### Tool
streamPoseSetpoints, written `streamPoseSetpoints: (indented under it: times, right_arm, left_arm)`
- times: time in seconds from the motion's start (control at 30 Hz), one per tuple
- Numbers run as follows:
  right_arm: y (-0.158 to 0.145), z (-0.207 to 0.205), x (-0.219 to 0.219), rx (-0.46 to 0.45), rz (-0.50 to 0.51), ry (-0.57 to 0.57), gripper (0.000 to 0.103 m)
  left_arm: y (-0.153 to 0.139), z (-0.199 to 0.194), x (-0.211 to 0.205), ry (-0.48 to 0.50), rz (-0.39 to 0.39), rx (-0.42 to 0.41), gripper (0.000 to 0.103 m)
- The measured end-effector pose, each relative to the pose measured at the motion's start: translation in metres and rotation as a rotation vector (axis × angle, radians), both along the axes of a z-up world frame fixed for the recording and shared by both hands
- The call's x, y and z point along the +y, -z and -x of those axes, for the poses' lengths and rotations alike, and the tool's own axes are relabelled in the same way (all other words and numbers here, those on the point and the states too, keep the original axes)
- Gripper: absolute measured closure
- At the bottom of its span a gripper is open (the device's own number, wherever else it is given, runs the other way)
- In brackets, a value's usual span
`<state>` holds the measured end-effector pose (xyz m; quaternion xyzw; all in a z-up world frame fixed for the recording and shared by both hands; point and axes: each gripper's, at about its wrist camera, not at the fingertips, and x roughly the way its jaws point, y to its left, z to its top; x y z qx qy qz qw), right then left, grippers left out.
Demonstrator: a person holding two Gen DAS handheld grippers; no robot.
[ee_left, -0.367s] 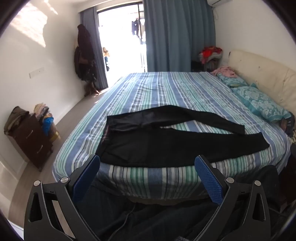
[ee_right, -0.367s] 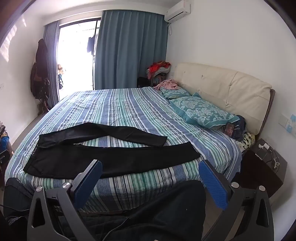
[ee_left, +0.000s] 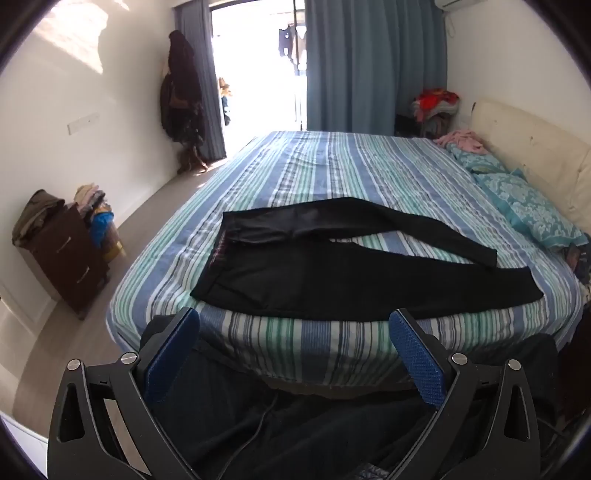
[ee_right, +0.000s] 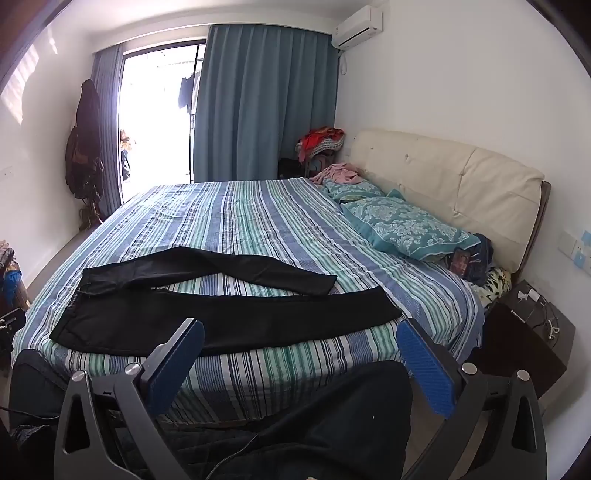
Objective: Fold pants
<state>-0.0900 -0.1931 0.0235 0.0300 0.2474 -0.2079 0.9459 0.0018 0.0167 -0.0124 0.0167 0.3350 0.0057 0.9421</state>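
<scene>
A pair of black fabric pants [ee_left: 332, 273] lies flat and unfolded near the front edge of the striped blue-green bed [ee_left: 332, 166], legs splayed. Both the left gripper [ee_left: 293, 332] and right gripper [ee_right: 300, 341] hover short of it, fingers spread wide, holding nothing.

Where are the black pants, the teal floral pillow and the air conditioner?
black pants [ee_left: 332, 280], left wrist view, on the near leg's thigh.
teal floral pillow [ee_right: 406, 225], right wrist view, on its top face.
air conditioner [ee_right: 357, 26], right wrist view, on its front panel.
</scene>
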Motion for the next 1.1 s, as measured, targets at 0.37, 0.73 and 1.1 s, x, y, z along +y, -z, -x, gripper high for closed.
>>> streamPoseSetpoints:
  times: [0.37, 0.73, 1.1]
  right_arm:
    - [-0.002, -0.012, -0.004, 0.018, -0.061, -0.105, 0.000]
    - [-0.022, -0.013, 0.003, -0.027, -0.065, -0.101, 0.000]
    - [-0.015, -0.016, 0.001, -0.002, -0.054, -0.097, 0.000]
  left_arm:
    - [-0.021, -0.006, -0.003, 0.015, -0.049, -0.078, 0.001]
    - [-0.020, -0.007, -0.007, 0.016, -0.030, -0.032, 0.001]
    - [-0.016, -0.006, -0.011, 0.007, -0.047, -0.027, 0.001]
